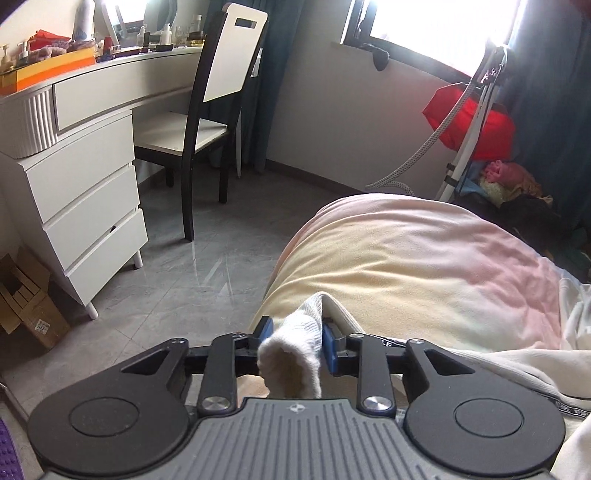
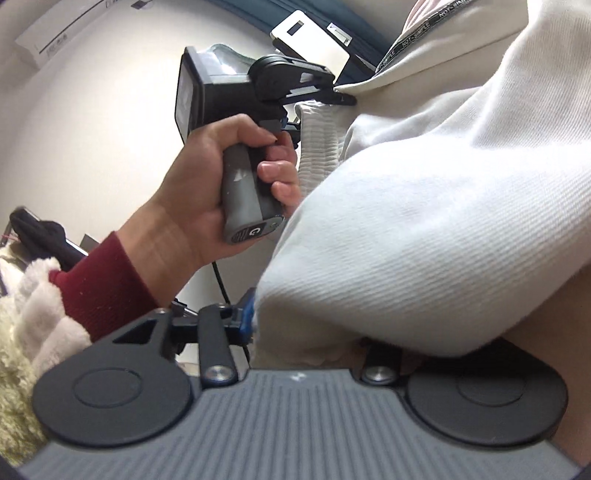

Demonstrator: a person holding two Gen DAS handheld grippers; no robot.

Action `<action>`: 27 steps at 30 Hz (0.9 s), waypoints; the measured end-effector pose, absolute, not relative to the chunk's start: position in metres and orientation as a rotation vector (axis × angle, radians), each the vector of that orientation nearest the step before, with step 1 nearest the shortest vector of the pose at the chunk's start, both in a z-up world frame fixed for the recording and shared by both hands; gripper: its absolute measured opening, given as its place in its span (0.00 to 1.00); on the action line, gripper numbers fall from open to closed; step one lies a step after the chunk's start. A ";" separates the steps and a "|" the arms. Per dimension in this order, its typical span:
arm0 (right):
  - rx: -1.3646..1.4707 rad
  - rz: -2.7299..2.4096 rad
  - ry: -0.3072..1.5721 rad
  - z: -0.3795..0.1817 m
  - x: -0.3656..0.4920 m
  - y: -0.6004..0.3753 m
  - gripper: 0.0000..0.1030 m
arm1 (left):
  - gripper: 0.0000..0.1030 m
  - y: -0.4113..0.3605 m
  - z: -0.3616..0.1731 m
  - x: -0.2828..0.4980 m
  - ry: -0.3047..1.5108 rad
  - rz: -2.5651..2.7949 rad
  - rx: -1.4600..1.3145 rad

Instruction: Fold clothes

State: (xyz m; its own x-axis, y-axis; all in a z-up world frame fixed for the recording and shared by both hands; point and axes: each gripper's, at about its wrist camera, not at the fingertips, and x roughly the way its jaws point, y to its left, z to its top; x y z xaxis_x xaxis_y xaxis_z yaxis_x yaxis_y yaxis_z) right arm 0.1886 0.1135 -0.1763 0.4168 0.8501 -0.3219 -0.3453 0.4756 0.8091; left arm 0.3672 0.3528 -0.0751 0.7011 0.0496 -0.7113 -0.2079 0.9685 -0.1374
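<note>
Now your left hand-held gripper (image 1: pixel 295 341) pinches the ribbed cuff (image 1: pixel 291 354) of the white sweater (image 2: pixel 424 229); the cuff's opening points back toward you. Your right hand-held gripper (image 2: pixel 310 332) is covered by cloth, so I cannot tell its grip.

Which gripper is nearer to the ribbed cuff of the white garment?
Left. The left gripper is clamped on the ribbed cuff; the right gripper, buried in smooth fabric, is lower on the white garment.

Window (image 1: pixel 443 33) glare blown out; fisheye edges warped.

cream ribbed sweatshirt (image 2: pixel 424 221), maroon sleeve (image 2: pixel 99 280)
</note>
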 end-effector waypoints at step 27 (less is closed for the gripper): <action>0.196 0.292 0.275 0.002 -0.004 -0.141 1.00 | 1.00 0.083 0.043 0.014 0.456 -0.149 -0.059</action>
State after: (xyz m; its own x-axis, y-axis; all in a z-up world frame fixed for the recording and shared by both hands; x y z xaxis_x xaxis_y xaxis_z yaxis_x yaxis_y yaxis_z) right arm -0.0041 -0.1411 0.0017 0.9207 0.3093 -0.2380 -0.2562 0.9391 0.2291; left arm 0.0143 0.0833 0.0427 0.8873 -0.1562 -0.4339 0.1299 0.9875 -0.0897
